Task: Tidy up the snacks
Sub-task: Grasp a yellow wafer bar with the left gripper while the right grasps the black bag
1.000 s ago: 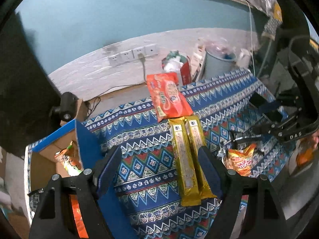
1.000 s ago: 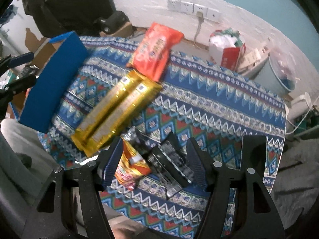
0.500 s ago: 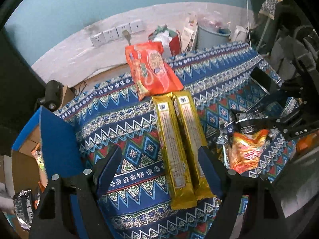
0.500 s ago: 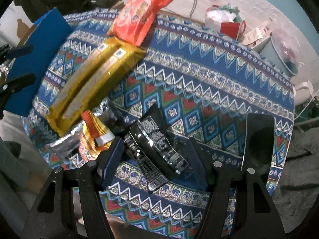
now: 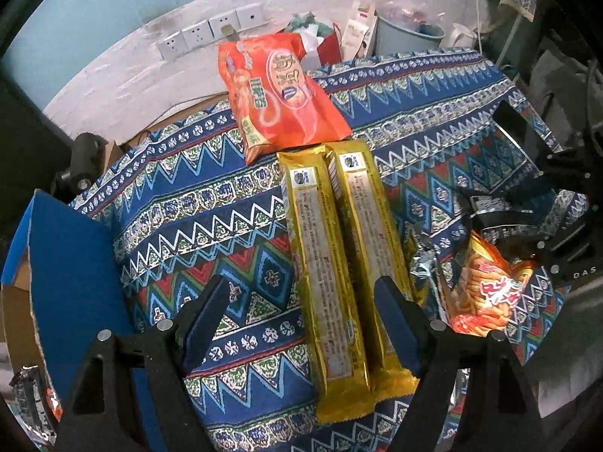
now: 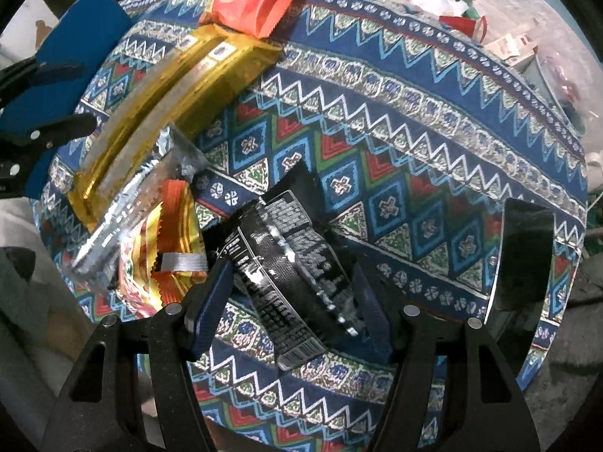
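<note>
While both tongs hang released, a patterned cloth (image 5: 211,203) covers the table below a teal wall (image 5: 113,7) with sockets (image 5: 211,32).

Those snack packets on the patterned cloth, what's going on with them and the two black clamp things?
A person is sorting snacks with a handheld gripper in each hand. The left gripper is open above the two gold packets, and the right gripper is open around a black packet, neither gripping yet. An orange bag and a small orange snack bag lie untouched on the cloth. A blue box sits at the table's edge.
</note>
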### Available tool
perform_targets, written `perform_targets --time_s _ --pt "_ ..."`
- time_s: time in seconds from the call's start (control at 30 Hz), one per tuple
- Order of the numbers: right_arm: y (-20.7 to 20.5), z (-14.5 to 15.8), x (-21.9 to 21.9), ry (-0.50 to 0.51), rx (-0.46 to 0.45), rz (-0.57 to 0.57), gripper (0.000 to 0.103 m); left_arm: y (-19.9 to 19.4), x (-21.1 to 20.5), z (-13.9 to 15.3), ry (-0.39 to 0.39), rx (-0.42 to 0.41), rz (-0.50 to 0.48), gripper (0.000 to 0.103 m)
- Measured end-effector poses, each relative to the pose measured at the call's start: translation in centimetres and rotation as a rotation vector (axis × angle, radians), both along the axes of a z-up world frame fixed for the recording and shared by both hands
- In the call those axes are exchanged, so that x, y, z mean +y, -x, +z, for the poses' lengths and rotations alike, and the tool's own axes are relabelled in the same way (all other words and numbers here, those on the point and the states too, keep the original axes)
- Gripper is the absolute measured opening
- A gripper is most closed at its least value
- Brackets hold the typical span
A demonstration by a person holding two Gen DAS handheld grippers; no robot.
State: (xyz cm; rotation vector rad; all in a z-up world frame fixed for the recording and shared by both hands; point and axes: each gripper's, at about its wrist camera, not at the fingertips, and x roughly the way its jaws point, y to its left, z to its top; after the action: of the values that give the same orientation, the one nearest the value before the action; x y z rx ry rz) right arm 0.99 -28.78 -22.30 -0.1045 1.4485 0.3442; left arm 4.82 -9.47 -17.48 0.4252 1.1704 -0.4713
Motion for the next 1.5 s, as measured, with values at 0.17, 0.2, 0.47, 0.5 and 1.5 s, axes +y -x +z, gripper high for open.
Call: perform_targets --time_s 0.17,0.2,0.47,0.5,1.5 --pt "-0.4 -0.5 -0.6 -0.002 -0.012 -0.025 0.066 -0.7 -0.6 -1.0 -0.018 0.017 0.008 0.081" --pt "-0.4 -0.7 -1.0 0.000 -0.017 -0.046 0.066 -0.9 -0.7 -1.3 -0.024 0.020 0.011 0.081" --pt "-2.1 -1.5 -4.2 -0.008 -0.064 -0.201 0.066 -1.6 -1.6 -2.5 -0.050 0.037 0.019 0.081" --pt "-2.2 -1.5 -4.5 -0.026 -0.060 -0.215 0.066 -1.6 -1.6 -2.5 -0.045 0.036 0.025 0.081" --pt "-3.3 -1.2 -3.4 -0.010 -0.109 -0.260 0.056 -2.0 -1.7 -3.9 -0.043 0.085 0.035 0.029"
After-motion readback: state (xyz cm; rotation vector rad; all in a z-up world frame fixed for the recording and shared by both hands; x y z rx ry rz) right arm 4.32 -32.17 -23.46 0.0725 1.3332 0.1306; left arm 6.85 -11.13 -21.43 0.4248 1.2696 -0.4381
